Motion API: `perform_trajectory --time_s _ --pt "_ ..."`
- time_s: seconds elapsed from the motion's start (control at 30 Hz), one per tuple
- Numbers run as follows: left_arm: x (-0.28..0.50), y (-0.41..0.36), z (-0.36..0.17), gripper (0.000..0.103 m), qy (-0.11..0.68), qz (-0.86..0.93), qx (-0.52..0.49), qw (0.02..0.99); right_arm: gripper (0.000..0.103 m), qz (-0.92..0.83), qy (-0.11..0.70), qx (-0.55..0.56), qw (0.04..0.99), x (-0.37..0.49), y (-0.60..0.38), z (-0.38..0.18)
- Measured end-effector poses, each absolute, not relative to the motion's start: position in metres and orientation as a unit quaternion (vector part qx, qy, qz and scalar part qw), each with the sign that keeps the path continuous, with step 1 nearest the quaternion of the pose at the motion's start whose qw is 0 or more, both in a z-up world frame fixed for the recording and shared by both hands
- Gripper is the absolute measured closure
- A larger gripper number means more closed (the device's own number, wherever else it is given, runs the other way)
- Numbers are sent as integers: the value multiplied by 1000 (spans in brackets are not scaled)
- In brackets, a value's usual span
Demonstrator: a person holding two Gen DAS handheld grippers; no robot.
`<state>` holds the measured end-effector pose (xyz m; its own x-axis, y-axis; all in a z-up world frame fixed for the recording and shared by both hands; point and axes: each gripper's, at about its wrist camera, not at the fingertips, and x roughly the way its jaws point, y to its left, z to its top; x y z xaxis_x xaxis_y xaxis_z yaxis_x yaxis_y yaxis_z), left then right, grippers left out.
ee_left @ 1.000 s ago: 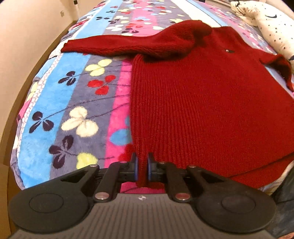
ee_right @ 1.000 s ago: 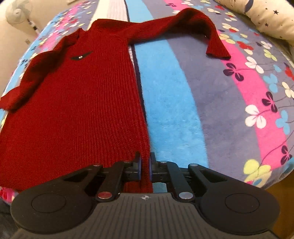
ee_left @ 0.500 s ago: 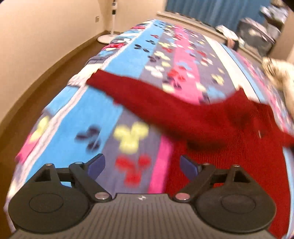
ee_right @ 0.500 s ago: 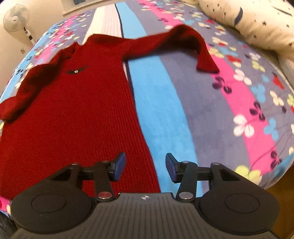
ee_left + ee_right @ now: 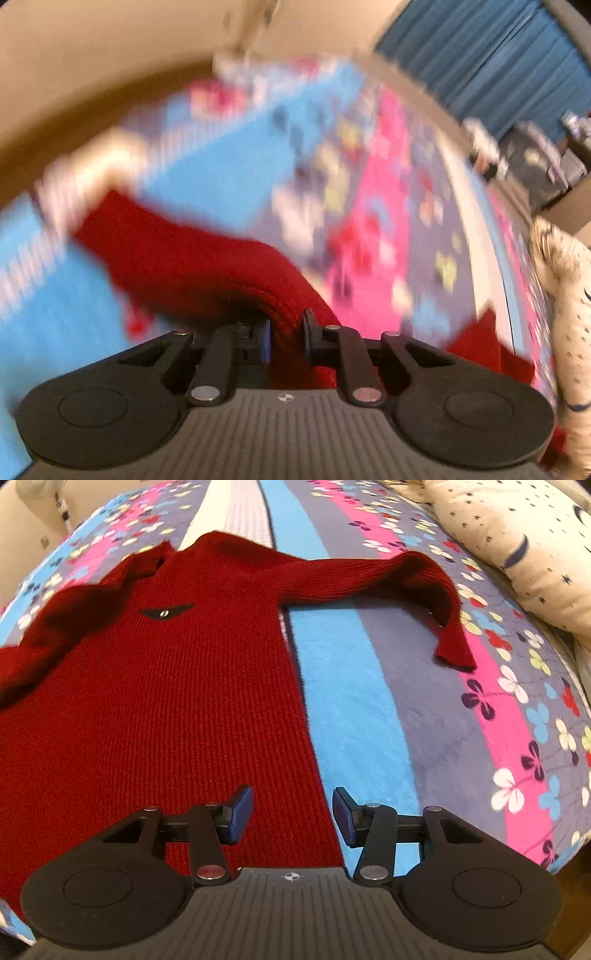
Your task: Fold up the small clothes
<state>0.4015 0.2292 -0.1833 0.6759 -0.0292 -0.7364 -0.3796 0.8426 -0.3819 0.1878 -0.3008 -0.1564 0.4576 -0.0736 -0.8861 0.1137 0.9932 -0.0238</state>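
Red knit fills both views: a sweater (image 5: 155,686) lies spread flat, front up, on a striped floral blanket (image 5: 436,716) that covers the bed.

On the left side, the left gripper (image 5: 285,338) has its jaws drawn close together on a thick fold of the sweater's sleeve (image 5: 177,258). The red knit bulges up between the blue pads (image 5: 264,339) and runs away to the left across a blue stripe of the blanket (image 5: 207,177). This view is heavily blurred, so the flower print shows only as smears. A blue curtain (image 5: 491,62) hangs at the upper right, and a cream pillow (image 5: 565,295) with dark specks shows at the right edge.

In the right wrist view, the sweater body takes up the left and middle, with a small dark badge (image 5: 166,612) on the chest. Its other sleeve (image 5: 413,587) stretches rightward over the blanket and bends down at the cuff. The right gripper (image 5: 292,818) hovers over the sweater's lower right edge with its jaws spread wide, gripping nothing; the left pad (image 5: 240,812) sits above red knit, the right one above the blue stripe. A cream pillow (image 5: 524,542) with stars lies at the far right.
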Motion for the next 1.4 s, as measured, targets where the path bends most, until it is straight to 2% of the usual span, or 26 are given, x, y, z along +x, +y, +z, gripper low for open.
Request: perform_trajectory --time_s 0.17,0.27,0.33,0.37,0.4,0.5,0.83,1.03,1.13,1.27,1.4 --pt "415 300 -135 85 300 199 -222 906 54 -47 517 12 854 205 -289 -161" --pt "431 332 -145 73 338 214 -244 883 54 -38 514 14 857 211 -285 -162" --pt "434 334 -157 50 363 231 -238 871 54 -34 515 22 856 215 -284 -162" --pt "432 331 -161 19 372 240 -230 867 54 -36 516 26 855 216 -284 -162" --pt "427 326 -164 8 374 248 -220 866 54 -36 517 30 855 216 -284 -161" --pt "407 312 -175 2 389 240 -204 866 53 -34 517 38 855 214 -286 -158" --pt "265 235 -206 2 466 120 -241 843 53 -19 522 70 850 175 -292 -163" --pt "187 171 -237 2 523 59 -215 823 53 -17 520 90 849 145 -293 -167" --pt "172 149 -240 0 529 49 -165 831 52 -29 517 98 850 133 -303 -171" --pt "165 138 -240 0 555 30 -159 816 45 -59 521 106 845 129 -326 -187" --pt "163 131 -243 0 588 2 -142 796 44 -71 535 136 831 135 -351 -211"
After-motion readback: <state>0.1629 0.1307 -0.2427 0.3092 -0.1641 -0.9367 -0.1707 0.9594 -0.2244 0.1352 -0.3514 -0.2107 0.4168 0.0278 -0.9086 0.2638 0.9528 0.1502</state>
